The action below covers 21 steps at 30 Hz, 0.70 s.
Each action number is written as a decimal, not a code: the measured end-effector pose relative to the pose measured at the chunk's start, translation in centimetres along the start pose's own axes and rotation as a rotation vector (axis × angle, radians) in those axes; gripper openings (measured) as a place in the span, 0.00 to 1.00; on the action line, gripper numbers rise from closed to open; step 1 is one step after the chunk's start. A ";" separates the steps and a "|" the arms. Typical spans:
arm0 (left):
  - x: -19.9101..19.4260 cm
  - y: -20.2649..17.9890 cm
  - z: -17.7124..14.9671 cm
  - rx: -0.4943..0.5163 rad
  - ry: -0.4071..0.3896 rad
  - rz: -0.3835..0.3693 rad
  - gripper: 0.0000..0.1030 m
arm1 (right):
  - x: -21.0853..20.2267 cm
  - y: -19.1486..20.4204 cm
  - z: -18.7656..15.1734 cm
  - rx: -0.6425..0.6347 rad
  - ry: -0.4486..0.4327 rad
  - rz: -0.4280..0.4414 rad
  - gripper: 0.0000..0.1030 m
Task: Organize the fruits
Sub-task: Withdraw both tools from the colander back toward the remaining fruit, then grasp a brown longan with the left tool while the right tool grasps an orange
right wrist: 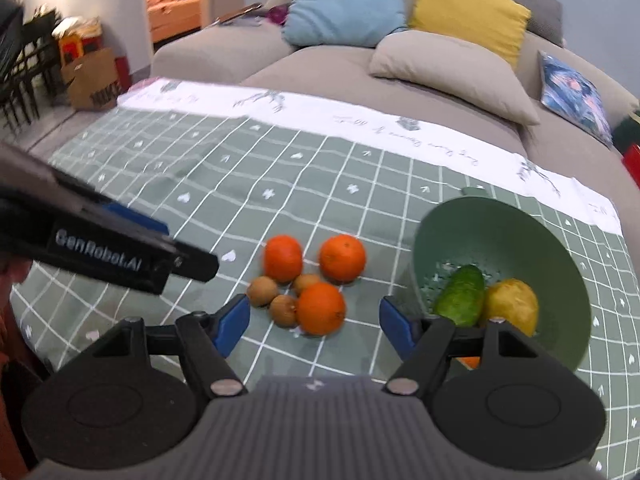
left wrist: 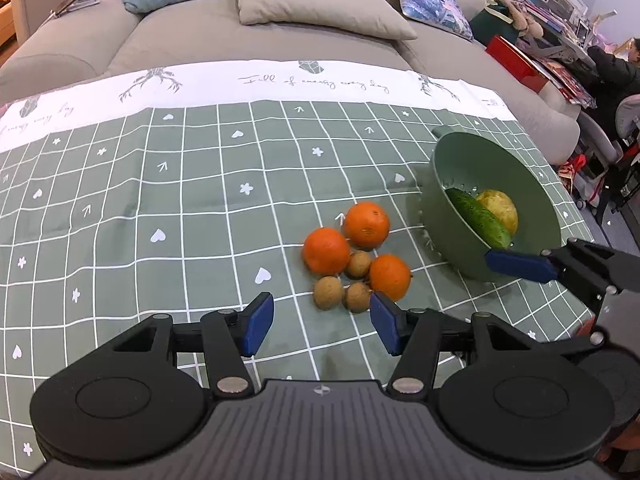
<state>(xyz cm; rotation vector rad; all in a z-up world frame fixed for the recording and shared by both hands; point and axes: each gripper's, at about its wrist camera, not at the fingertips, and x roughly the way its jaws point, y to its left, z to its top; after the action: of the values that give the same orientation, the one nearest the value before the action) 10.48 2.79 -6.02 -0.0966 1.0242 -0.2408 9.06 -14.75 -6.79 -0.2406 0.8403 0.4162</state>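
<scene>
Three oranges (left wrist: 326, 250) (right wrist: 321, 308) and three small brown kiwis (left wrist: 328, 293) (right wrist: 262, 291) lie clustered on the green checked tablecloth (left wrist: 160, 208). A green colander bowl (left wrist: 472, 160) (right wrist: 500, 224) to their right holds a cucumber (left wrist: 478, 218) (right wrist: 460, 295) and a yellow fruit (left wrist: 498, 208) (right wrist: 512, 304). My left gripper (left wrist: 322, 326) is open and empty just in front of the cluster. My right gripper (right wrist: 314, 324) is open and empty above the nearest orange, beside the bowl; one of its fingers (left wrist: 520, 266) shows in the left wrist view.
A grey sofa (left wrist: 248, 28) with several cushions stands behind the table. Cluttered shelves and a seated person (left wrist: 616, 76) are at the far right. A paper bag (right wrist: 94, 80) stands on the floor at the left.
</scene>
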 end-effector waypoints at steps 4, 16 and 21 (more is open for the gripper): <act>0.4 0.8 -0.3 -0.006 0.002 -0.006 0.63 | 0.8 0.2 -0.1 -0.018 0.025 0.006 0.54; 3.1 1.8 -0.2 -0.038 0.055 -0.040 0.58 | 4.0 0.4 0.2 -0.073 0.069 0.022 0.36; 5.0 1.7 0.0 -0.057 0.099 -0.064 0.54 | 5.5 1.2 -0.2 -0.152 0.081 -0.013 0.36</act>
<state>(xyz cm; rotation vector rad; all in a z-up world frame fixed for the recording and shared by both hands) 13.24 3.25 -10.49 -0.1701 1.1273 -0.2767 11.71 -12.33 -11.17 -0.4055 0.8868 0.4610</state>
